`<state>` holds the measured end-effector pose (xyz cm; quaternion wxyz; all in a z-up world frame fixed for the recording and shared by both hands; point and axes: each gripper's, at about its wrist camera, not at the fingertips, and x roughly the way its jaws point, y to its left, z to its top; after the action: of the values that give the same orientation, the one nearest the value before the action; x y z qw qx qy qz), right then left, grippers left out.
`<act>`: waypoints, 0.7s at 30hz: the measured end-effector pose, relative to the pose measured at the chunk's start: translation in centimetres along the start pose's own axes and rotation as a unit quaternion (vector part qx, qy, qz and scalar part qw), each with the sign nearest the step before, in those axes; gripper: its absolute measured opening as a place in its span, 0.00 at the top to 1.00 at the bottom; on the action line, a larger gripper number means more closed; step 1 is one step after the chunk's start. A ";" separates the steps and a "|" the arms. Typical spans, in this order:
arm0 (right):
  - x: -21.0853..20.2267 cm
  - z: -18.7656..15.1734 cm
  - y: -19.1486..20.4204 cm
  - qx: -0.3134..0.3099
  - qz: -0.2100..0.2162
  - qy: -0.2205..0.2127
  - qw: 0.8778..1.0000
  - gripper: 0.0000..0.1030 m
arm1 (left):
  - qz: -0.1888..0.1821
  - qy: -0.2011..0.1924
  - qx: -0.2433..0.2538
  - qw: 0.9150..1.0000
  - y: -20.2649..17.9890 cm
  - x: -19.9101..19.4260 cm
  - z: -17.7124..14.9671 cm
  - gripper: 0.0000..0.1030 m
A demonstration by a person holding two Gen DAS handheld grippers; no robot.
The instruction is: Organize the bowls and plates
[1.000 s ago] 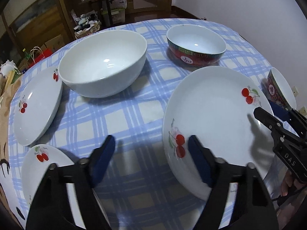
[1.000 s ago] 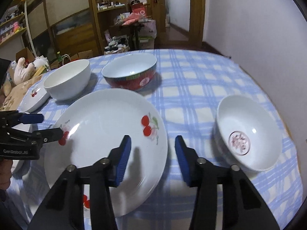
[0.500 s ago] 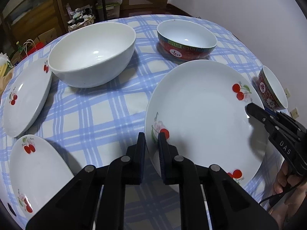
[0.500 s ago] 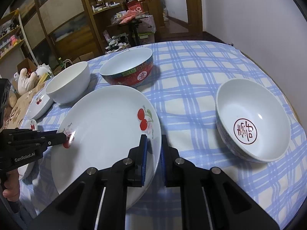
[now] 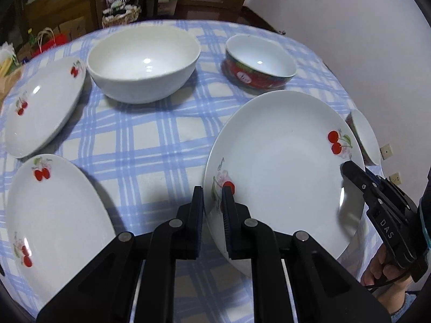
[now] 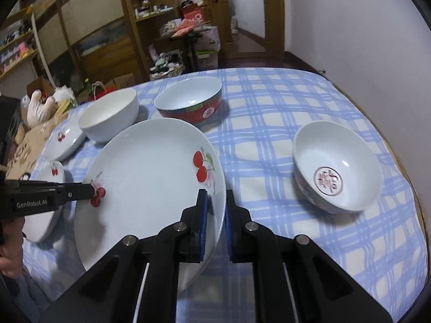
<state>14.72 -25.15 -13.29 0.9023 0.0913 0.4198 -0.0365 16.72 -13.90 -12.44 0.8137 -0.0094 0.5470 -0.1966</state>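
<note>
A large white plate with cherry prints (image 5: 282,167) (image 6: 150,183) is held a little above the blue checked tablecloth (image 5: 150,148). My left gripper (image 5: 212,196) is shut on its near-left rim, one pad above and one below. My right gripper (image 6: 215,199) is shut on the opposite rim. Each gripper also shows in the other view: the right gripper (image 5: 350,169) and the left gripper (image 6: 86,189). Two smaller cherry plates (image 5: 40,107) (image 5: 54,215) lie at the left. A big white bowl (image 5: 142,62) and a red bowl (image 5: 258,64) stand behind the plate.
A small bowl with a red emblem inside (image 6: 334,172) stands to the right of the plate, near the round table's edge (image 6: 409,188). A white wall (image 6: 363,40) runs close on the right. Wooden shelves (image 6: 89,40) and clutter stand beyond the table.
Both grippers went from open to shut on opposite rims of the large plate. The plate has since risen slightly off the cloth with them.
</note>
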 end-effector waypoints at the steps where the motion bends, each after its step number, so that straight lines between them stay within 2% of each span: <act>1: -0.3 -0.1 0.0 0.004 0.001 0.001 1.000 0.88 | 0.002 -0.004 0.002 1.000 -0.2 -0.5 -0.2 0.87; 7: -2.9 -1.4 -0.2 0.014 -0.006 0.010 1.000 0.88 | -0.011 -0.011 0.007 1.000 -1.2 -2.8 -1.4 0.87; 15: -6.6 -2.7 -1.2 0.041 -0.024 0.000 0.999 0.88 | -0.017 -0.028 0.027 0.999 -3.4 -5.1 -4.0 0.87; 21: -8.0 -3.9 -1.9 0.046 -0.037 0.000 0.998 0.88 | -0.017 -0.023 0.035 0.999 -4.7 -5.3 -5.1 0.87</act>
<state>6.35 -26.37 -9.86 0.8950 0.1175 0.4210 -0.0889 9.01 -15.47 -8.74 0.8224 0.0053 0.5205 -0.2296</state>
